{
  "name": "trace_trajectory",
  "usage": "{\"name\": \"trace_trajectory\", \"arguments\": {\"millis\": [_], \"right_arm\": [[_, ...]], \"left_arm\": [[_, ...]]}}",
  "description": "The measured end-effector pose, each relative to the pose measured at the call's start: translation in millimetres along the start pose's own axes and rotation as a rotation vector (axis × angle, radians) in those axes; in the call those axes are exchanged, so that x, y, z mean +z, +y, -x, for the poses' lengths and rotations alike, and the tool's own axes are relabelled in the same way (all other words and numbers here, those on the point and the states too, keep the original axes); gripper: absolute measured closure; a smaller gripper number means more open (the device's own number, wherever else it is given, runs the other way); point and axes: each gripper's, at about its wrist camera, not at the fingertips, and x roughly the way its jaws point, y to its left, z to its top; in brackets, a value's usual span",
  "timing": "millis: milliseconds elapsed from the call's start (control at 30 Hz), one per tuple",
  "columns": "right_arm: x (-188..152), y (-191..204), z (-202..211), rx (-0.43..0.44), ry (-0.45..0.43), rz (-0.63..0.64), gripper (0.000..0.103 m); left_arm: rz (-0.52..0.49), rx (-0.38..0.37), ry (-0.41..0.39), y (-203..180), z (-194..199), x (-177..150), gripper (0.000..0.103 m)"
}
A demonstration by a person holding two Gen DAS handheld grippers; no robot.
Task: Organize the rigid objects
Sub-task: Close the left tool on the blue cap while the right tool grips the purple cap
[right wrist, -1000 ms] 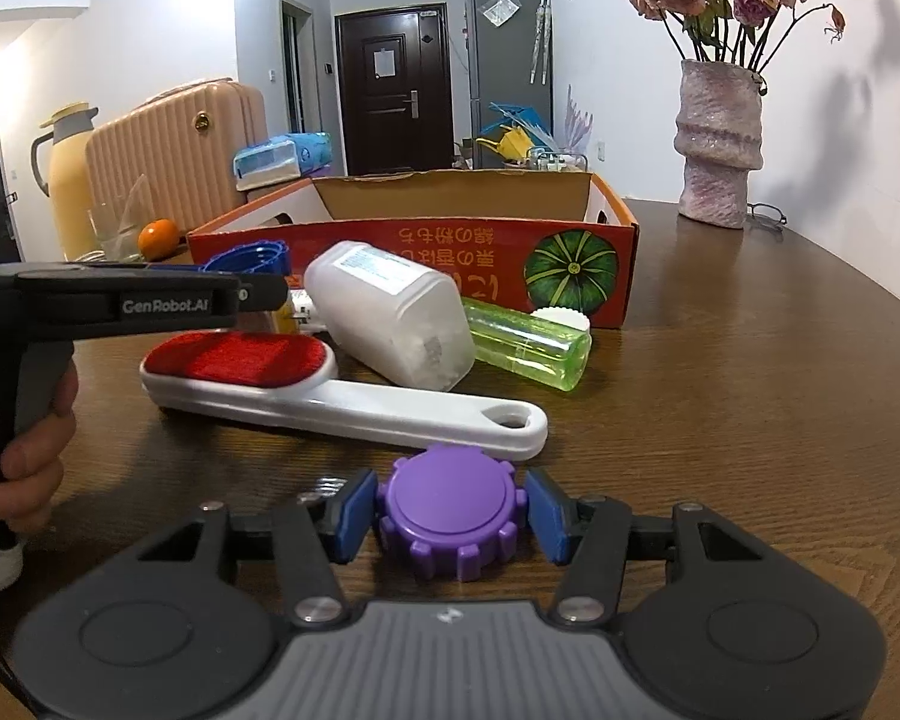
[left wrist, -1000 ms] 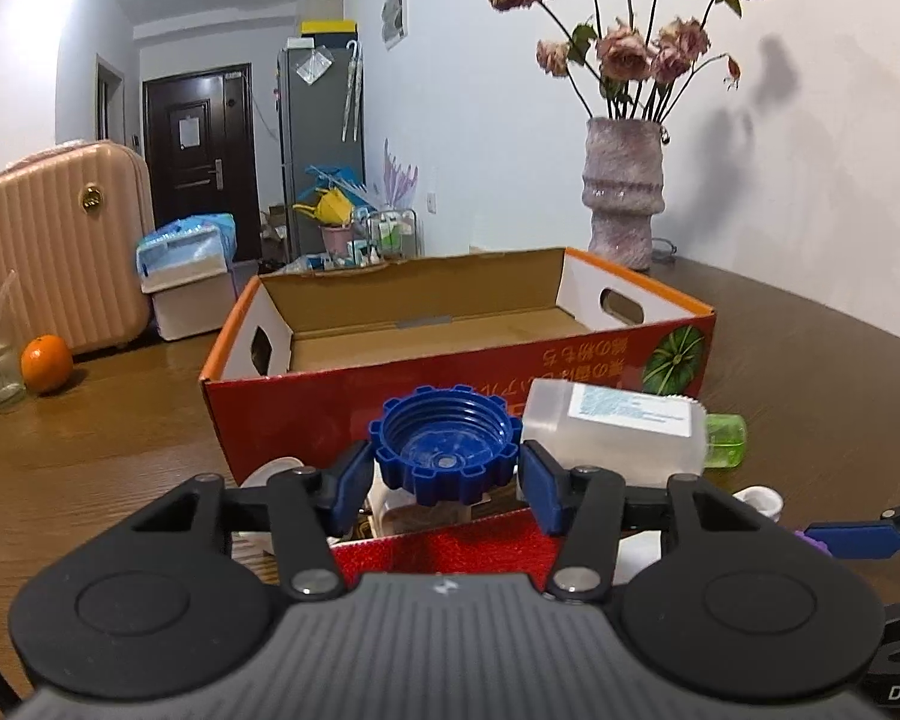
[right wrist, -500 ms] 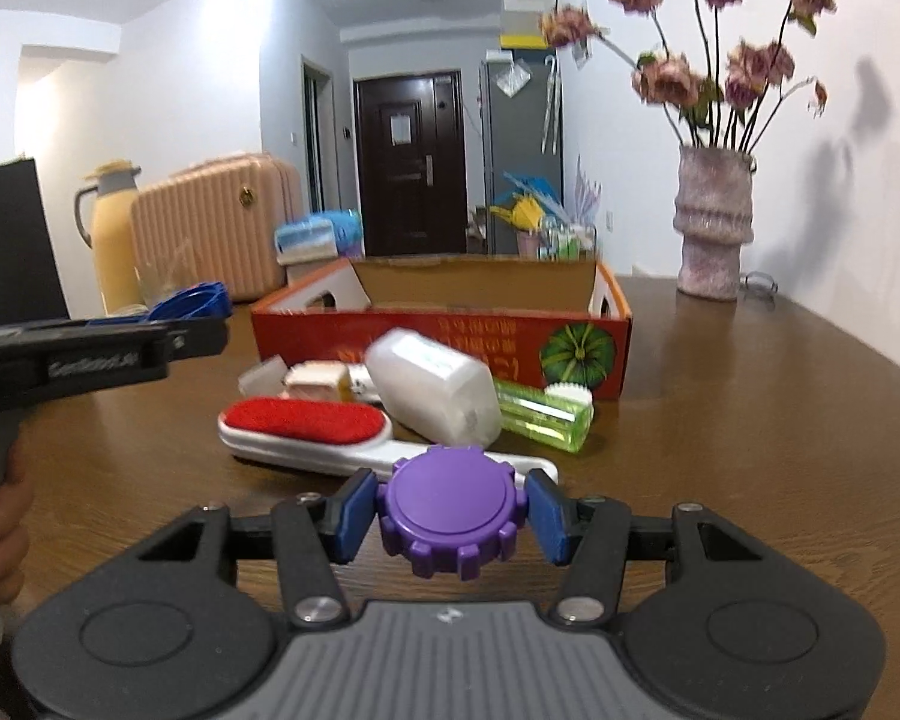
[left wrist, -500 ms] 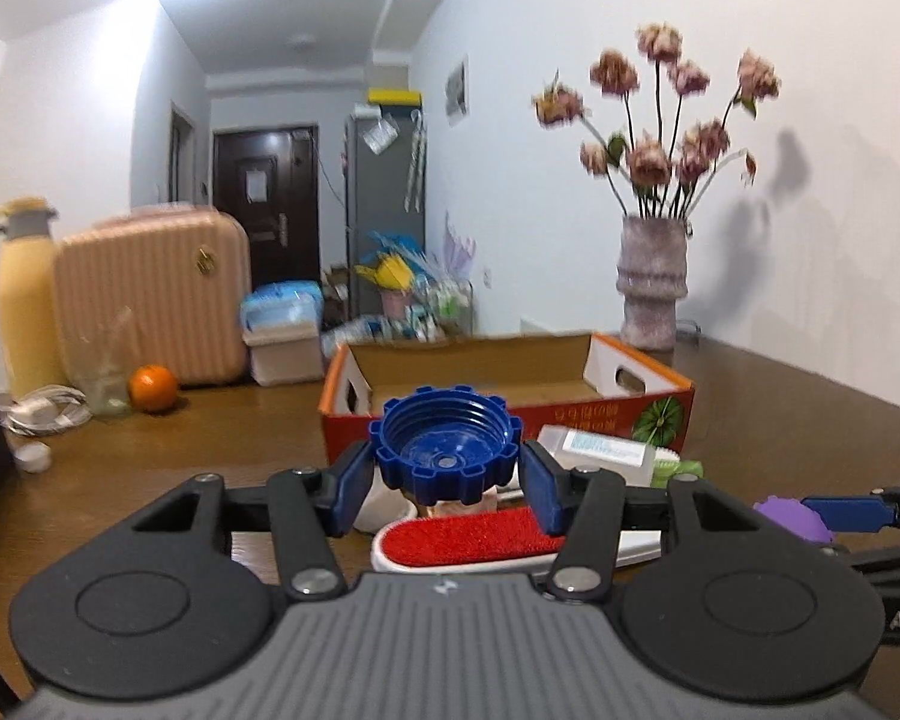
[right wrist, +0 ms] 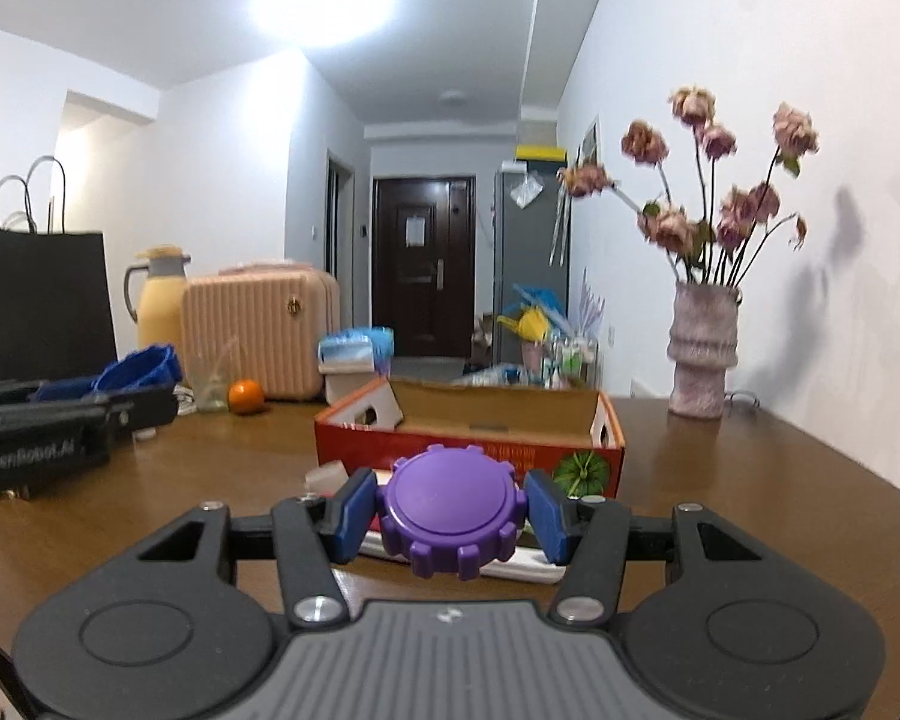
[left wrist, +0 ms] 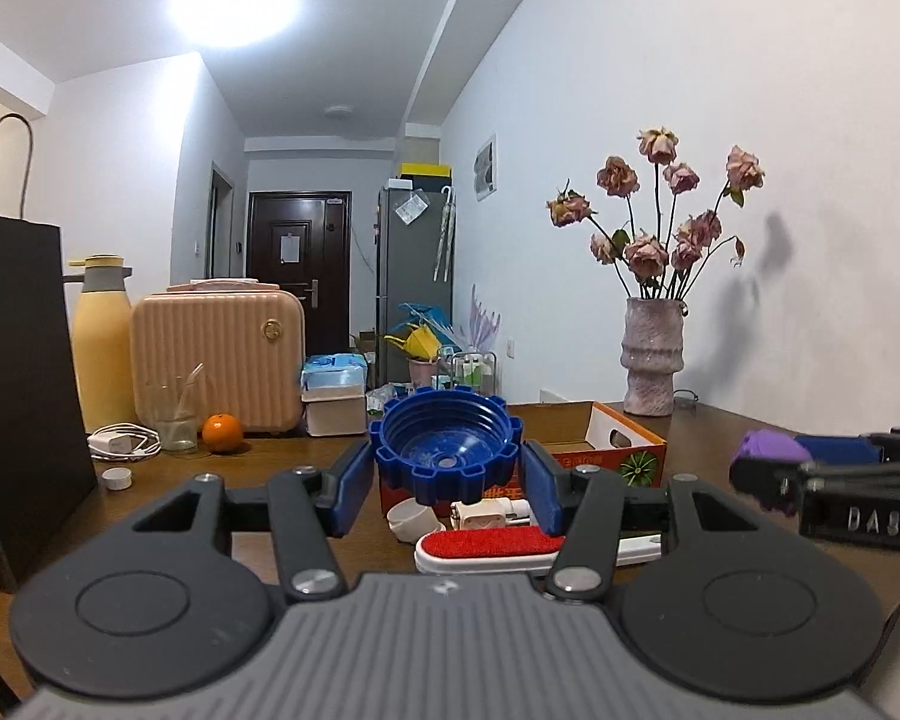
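My left gripper (left wrist: 446, 483) is shut on a blue notched cap (left wrist: 446, 447), hollow side up, held above the table. My right gripper (right wrist: 453, 516) is shut on a purple notched cap (right wrist: 453, 516), flat side up, also held above the table. Each shows in the other's view: the purple cap (left wrist: 771, 450) at the right, the blue cap (right wrist: 138, 369) at the left. The open orange cardboard box (right wrist: 468, 456) stands beyond both. A red-and-white lint brush (left wrist: 492, 546) lies on the table below, in front of the box.
A white plug adapter (left wrist: 489, 513) and a small white cap (left wrist: 414, 519) lie by the brush. A vase of dried roses (right wrist: 702, 354) stands at the far right. A black bag (left wrist: 18, 396), flask, glass, orange (left wrist: 222, 432) and pink case (left wrist: 219, 354) stand at the left.
Both grippers have risen and drawn back from the box with their caps held. The white bottle and green bottle in front of the box are now hidden below.
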Motion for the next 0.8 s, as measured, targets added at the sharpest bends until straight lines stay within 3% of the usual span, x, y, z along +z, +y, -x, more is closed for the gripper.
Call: {"name": "trace_trajectory", "arguments": {"millis": [400,800], "right_arm": [[5.7,-5.5,28.1,-0.058,-0.07,-0.044,0.05],[10.5,-13.4,-7.0,-0.061,-0.06,-0.04,0.05]], "left_arm": [[0.012,-0.004,-0.016,3.1,16.8,-2.1,0.049],[0.009,0.003,0.0,4.0,-22.9,-0.6,0.049]]}}
